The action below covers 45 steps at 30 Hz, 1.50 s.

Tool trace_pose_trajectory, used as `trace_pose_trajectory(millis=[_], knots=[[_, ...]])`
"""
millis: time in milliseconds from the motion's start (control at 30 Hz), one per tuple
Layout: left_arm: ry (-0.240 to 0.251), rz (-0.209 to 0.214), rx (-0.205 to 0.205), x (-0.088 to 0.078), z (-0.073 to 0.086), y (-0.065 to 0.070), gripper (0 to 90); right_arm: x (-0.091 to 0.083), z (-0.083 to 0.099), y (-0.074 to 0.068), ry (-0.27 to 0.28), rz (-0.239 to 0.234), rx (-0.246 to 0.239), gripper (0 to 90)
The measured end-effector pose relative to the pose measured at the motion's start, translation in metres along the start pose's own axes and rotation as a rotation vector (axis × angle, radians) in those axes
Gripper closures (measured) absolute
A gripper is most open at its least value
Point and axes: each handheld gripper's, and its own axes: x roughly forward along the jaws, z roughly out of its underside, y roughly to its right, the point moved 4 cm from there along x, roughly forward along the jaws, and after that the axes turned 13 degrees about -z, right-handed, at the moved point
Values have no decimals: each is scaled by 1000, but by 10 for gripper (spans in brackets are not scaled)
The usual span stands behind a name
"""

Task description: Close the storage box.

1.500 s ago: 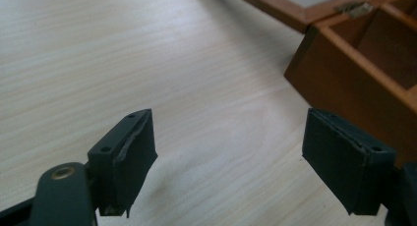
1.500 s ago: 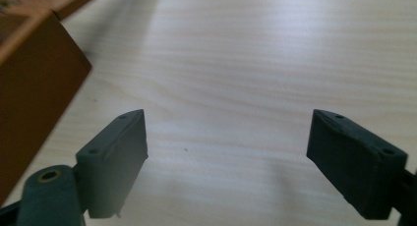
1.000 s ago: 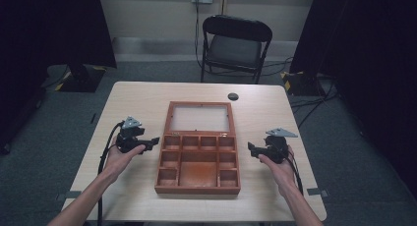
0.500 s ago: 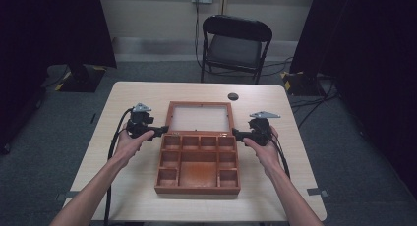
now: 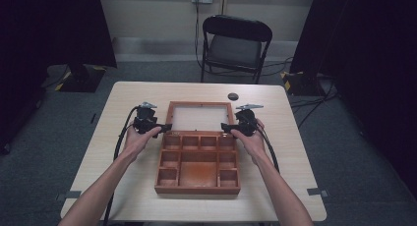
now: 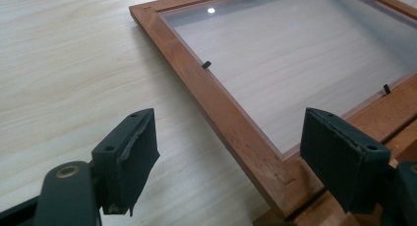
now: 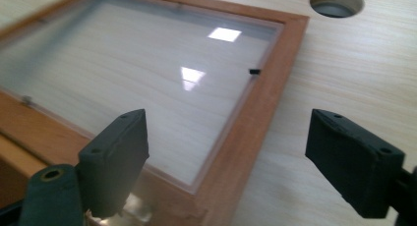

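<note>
Both grippers, left and right, have slid up from the box's sides to flank the glass-paned wooden lid at frame centre, jaws spread, probably about to close it.

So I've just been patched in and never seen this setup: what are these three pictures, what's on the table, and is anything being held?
A person holds a black two-jaw claw in each hand. The high view looks down on the pale wooden table: left claw, right claw. The other two pictures come from cameras riding on each claw, looking along its jaws. On the table lies a brown wooden compartment box, opened flat, with its clear-paned wooden lid frame lying behind it. Both claws are open and straddle the frame's side rails; nothing is gripped yet.
</note>
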Motion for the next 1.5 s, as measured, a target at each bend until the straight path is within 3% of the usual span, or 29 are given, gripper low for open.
trace_pose_trajectory(millis=[33,133,333,367,467,567,700,833,967,1200,1500], knots=[[-4,3,-5,2,-1,0,216,2,1,1,5,14,-7,165],[-29,-4,8,7,0,0,207,8,3,3,-3,-31,57,150],[-33,23,-25,14,-1,2,166,15,5,3,0,-79,110,143],[-36,24,-31,14,-1,2,163,17,5,2,-15,-116,162,144],[-40,53,-56,17,0,5,162,20,5,2,-20,-140,186,129],[-38,58,-46,18,-1,10,163,22,5,3,-32,-153,201,110],[-44,82,-61,21,-2,13,162,27,7,5,-32,-219,248,106],[-42,82,-70,22,-2,13,151,28,7,5,-31,-233,251,107],[-70,131,-108,26,0,9,138,29,7,6,-32,-241,251,108],[-84,135,-94,27,-3,13,147,29,7,6,-36,-242,248,110],[-92,166,-146,31,-1,12,130,27,8,5,-2,-231,229,112]])
